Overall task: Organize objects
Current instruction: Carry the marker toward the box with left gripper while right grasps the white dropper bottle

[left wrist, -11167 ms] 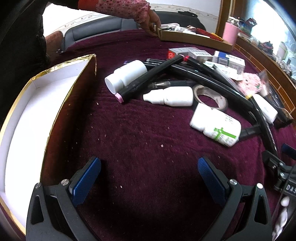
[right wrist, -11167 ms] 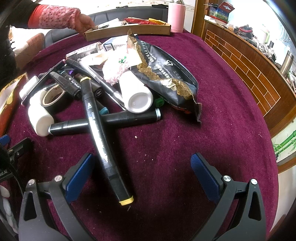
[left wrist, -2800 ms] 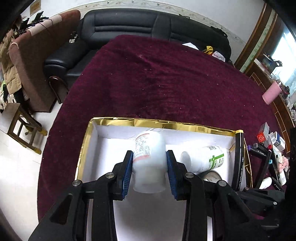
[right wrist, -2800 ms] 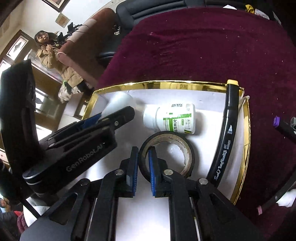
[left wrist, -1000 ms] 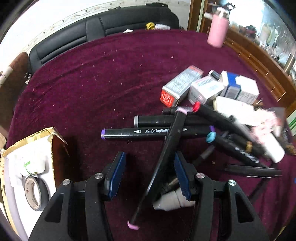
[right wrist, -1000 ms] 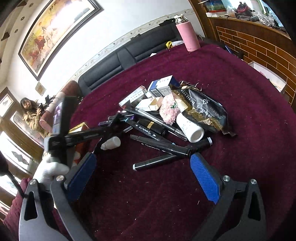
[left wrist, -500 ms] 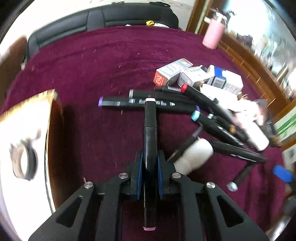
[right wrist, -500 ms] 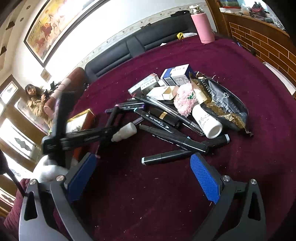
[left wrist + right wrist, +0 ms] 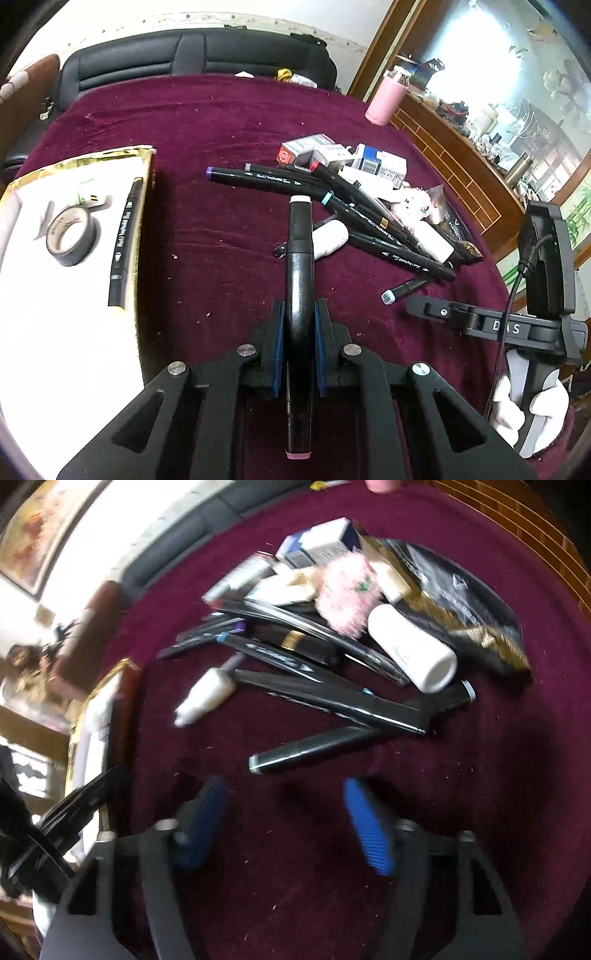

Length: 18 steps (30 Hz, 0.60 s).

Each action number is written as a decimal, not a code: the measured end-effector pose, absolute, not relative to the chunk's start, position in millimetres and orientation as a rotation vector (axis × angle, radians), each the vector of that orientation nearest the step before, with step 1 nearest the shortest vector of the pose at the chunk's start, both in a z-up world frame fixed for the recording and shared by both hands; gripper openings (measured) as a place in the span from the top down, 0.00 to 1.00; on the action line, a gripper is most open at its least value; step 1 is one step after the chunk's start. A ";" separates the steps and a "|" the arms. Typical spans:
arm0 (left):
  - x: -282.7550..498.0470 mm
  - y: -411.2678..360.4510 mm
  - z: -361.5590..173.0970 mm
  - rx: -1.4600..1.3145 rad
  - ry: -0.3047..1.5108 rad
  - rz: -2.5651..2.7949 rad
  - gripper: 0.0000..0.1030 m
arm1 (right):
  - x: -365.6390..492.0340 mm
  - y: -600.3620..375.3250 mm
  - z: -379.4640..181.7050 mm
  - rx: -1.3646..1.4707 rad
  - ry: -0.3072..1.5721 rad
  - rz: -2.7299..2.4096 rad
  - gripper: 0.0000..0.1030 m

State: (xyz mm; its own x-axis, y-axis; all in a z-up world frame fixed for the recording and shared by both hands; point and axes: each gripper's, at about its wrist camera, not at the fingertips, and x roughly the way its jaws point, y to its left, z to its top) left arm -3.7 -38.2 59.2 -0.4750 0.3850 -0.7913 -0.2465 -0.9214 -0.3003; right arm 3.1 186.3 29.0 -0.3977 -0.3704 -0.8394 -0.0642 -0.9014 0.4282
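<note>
My left gripper (image 9: 298,314) is shut on a black marker with pink end caps (image 9: 300,258), held above the maroon cloth and pointing away from me. The gold-rimmed white box (image 9: 146,206) lies to its left, holding a roll of dark tape (image 9: 70,236), a black marker (image 9: 123,240) and a white bottle. My right gripper (image 9: 284,797) hovers over bare cloth just short of a grey-capped black marker (image 9: 314,749). Its jaws are closing with nothing between them. The pile of markers (image 9: 369,221) lies ahead of both grippers.
The pile also holds small cartons (image 9: 343,155), a white bottle (image 9: 413,646), a small white dropper bottle (image 9: 207,694), a pink fluffy item (image 9: 347,594) and a black-and-gold pouch (image 9: 461,602). A pink flask (image 9: 386,99) stands at the far table edge. A black sofa (image 9: 192,51) is behind.
My left gripper closed on the pink-capped marker and lifted it out of the pile, swinging toward the box. My right gripper dropped toward the markers and its jaws narrowed.
</note>
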 end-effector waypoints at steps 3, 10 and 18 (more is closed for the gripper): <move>3.6 -53.8 63.1 -1.333 -0.238 2.431 0.89 | 2.9 153.1 56.0 1.480 -0.411 -2.423 0.47; 23.8 -92.7 70.6 -1.293 -0.319 2.496 0.89 | -50.9 113.5 41.7 1.669 -0.433 -2.405 0.47; 33.3 -115.2 72.8 -1.256 -0.343 2.499 0.89 | -73.6 93.6 23.7 1.786 -0.396 -2.580 0.69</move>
